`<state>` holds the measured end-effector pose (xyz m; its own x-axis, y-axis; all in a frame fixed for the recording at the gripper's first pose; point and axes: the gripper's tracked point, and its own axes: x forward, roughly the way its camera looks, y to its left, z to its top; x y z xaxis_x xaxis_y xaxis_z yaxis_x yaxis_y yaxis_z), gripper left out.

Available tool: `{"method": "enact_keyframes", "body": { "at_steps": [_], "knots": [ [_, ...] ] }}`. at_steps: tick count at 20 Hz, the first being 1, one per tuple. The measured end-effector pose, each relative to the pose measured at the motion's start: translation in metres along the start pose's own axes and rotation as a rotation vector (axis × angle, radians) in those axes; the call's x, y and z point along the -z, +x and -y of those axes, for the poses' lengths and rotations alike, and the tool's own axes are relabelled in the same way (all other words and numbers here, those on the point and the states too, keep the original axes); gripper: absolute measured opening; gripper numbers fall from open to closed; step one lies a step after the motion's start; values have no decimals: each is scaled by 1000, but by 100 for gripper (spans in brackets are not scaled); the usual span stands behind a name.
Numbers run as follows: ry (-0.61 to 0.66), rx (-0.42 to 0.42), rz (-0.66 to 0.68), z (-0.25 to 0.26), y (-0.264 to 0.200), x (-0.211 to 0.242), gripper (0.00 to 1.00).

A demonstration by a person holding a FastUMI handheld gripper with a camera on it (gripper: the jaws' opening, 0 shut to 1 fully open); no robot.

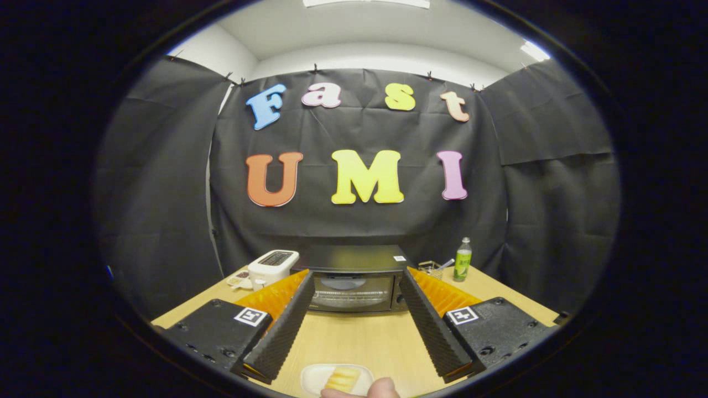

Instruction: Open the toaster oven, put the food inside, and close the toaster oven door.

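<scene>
Nearest the camera in the gripper view, a fingertip (381, 388) of a person showed at the very bottom, touching or just beside the near rim of a small pale plate (312, 378). On that plate lay the food (343, 379), a yellowish ridged piece, resting flat. The plate sat on the wooden desk (359, 337), low between the two fingers and nearer the camera than their tips.

The claw (355, 277) stood wide, its two fingers spread far apart and holding nothing; the ribbed pads (285, 326) faced each other across bare desk. The food lay back near the base of the fingers, well behind the tips and touching neither finger.

Beyond the fingertips and framed between them stood the toaster oven (354, 276), a dark box with its glass door shut and a wire rack dimly visible through the glass. Its control panel sat on the right side of the front, too small to make out in detail.

Just beside the oven's left side stood a white toaster (272, 266), with a small dish (239, 279) of something next to it, unclear at that size. On the oven's right, near the far desk corner, stood a green bottle (462, 261) upright, and a small clear container (432, 268) with a utensil leaning in it.
</scene>
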<state>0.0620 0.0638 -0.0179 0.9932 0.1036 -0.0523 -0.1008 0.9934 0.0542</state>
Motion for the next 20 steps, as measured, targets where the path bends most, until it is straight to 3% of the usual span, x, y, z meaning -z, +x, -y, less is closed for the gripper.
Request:
{"method": "enact_keyframes", "body": {
  "at_steps": [7,14,20],
  "knots": [
    [-29,-17,34,-12,80,-12,100],
    [-75,-20,-29,-16,199,40,100],
    [-50,-25,-110,-30,247,91,100]
  ]
}}
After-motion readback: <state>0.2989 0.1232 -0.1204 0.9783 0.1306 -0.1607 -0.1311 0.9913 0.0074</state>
